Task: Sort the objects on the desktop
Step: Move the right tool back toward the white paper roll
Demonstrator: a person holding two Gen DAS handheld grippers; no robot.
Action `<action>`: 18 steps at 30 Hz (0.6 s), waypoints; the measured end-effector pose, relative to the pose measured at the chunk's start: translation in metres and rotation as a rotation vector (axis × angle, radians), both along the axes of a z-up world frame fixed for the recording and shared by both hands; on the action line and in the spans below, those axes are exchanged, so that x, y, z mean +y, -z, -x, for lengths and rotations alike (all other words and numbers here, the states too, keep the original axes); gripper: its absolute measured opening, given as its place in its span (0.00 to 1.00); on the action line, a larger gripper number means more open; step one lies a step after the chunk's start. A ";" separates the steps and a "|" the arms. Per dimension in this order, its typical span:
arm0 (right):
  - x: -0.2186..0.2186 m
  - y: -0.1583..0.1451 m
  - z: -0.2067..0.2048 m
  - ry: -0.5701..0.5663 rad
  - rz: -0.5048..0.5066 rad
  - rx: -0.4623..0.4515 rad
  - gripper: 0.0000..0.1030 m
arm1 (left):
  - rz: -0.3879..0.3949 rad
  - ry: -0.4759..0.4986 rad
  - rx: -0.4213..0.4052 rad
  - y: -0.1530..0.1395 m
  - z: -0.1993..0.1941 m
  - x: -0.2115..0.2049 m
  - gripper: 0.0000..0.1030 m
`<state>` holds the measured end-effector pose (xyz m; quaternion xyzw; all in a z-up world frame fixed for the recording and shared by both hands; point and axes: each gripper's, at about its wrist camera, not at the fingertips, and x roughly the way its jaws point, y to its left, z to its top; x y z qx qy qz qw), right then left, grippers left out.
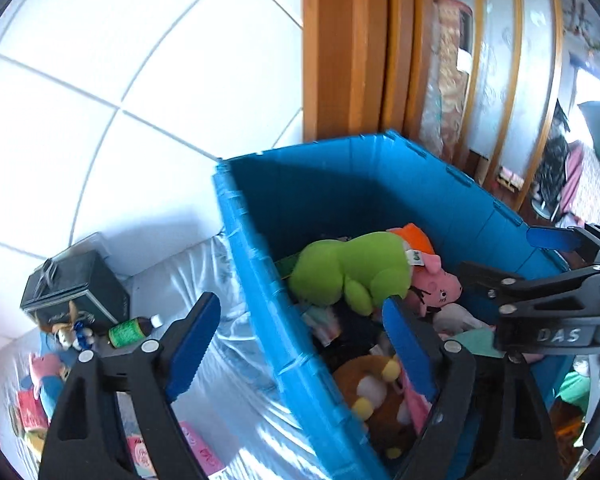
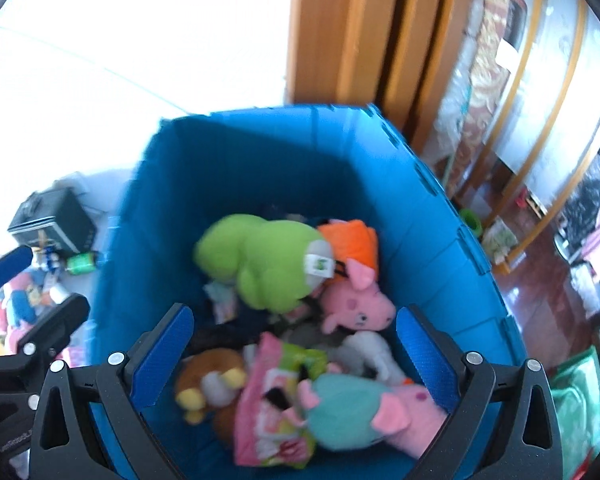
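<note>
Left wrist view: my left gripper [image 1: 296, 344] is spread wide with nothing between the pads, straddling the near-left wall of the blue crate [image 1: 260, 280]; one finger is over the bed sheet [image 1: 220, 280], the other over the crate's inside.
Right wrist view: my right gripper [image 2: 294, 352] is also spread and empty, hanging above the middle of the crate [image 2: 440, 240].
Crate contents: a green plush [image 2: 260, 260] with an orange cap lies on top toward the far side, a pink pig plush [image 2: 356, 304] just beside it, a brown bear plush [image 2: 208, 376] at the near-left corner, a teal-and-pink pig plush [image 2: 360, 404] at the near-right corner, and a pink snack packet [image 2: 272, 408] between those two. Darker things lie underneath; I cannot tell what they are.
Left to sort: outside the crate, on the sheet by its left wall, I see a green bottle [image 1: 130, 330] lying on its side, a dark box [image 1: 76, 284] at the wall corner, small figures and pink packets [image 1: 196, 448] near the lower edge.
Handling, plush: light and soft, I judge; it will squash, so I would pinch a thick part such as body or limb, not a tag.
Handling, bottle: stiff, round, likely to roll or slip; I would close across its middle.
Handling, packets: thin and crinkly; an edge lifted off the sheet looks best.
Risk: the sheet looks glossy, so things may slide as I close.
</note>
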<state>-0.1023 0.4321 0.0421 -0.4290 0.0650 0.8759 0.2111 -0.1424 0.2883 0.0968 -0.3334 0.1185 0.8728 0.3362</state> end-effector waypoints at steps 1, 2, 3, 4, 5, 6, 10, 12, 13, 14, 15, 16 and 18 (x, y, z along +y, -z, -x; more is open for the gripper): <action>-0.011 -0.004 -0.004 -0.017 0.005 0.025 1.00 | -0.013 -0.014 0.010 0.000 -0.002 -0.014 0.81; -0.024 -0.008 -0.008 -0.033 0.010 0.049 1.00 | -0.026 -0.030 0.020 0.000 -0.005 -0.030 0.81; -0.036 -0.012 -0.012 -0.049 0.013 0.072 1.00 | -0.038 -0.045 0.027 0.000 -0.006 -0.045 0.81; -0.047 -0.014 -0.014 -0.065 0.017 0.093 1.00 | -0.048 -0.059 0.034 0.001 -0.007 -0.061 0.81; -0.060 -0.017 -0.015 -0.084 0.021 0.112 1.00 | -0.053 -0.073 0.024 0.003 -0.006 -0.072 0.81; -0.072 -0.019 -0.015 -0.101 0.025 0.129 1.00 | -0.056 -0.081 0.027 0.006 -0.005 -0.087 0.81; -0.120 -0.022 -0.009 -0.161 0.041 0.180 1.00 | -0.051 -0.118 0.032 0.021 0.004 -0.139 0.81; -0.145 -0.021 -0.001 -0.196 0.053 0.197 1.00 | -0.044 -0.145 0.038 0.029 0.011 -0.168 0.81; -0.157 -0.020 0.005 -0.215 0.063 0.202 1.00 | -0.039 -0.163 0.038 0.034 0.016 -0.181 0.81; -0.168 -0.018 0.009 -0.230 0.071 0.202 1.00 | -0.046 -0.130 0.045 0.038 0.022 -0.194 0.81; -0.178 -0.016 0.016 -0.244 0.076 0.198 1.00 | -0.038 -0.152 0.046 0.042 0.030 -0.208 0.81; -0.189 -0.013 0.023 -0.259 0.075 0.193 1.00 | -0.032 -0.172 0.044 0.048 0.036 -0.222 0.81; -0.212 -0.005 0.038 -0.288 0.071 0.180 1.00 | -0.019 -0.211 0.038 0.057 0.051 -0.244 0.81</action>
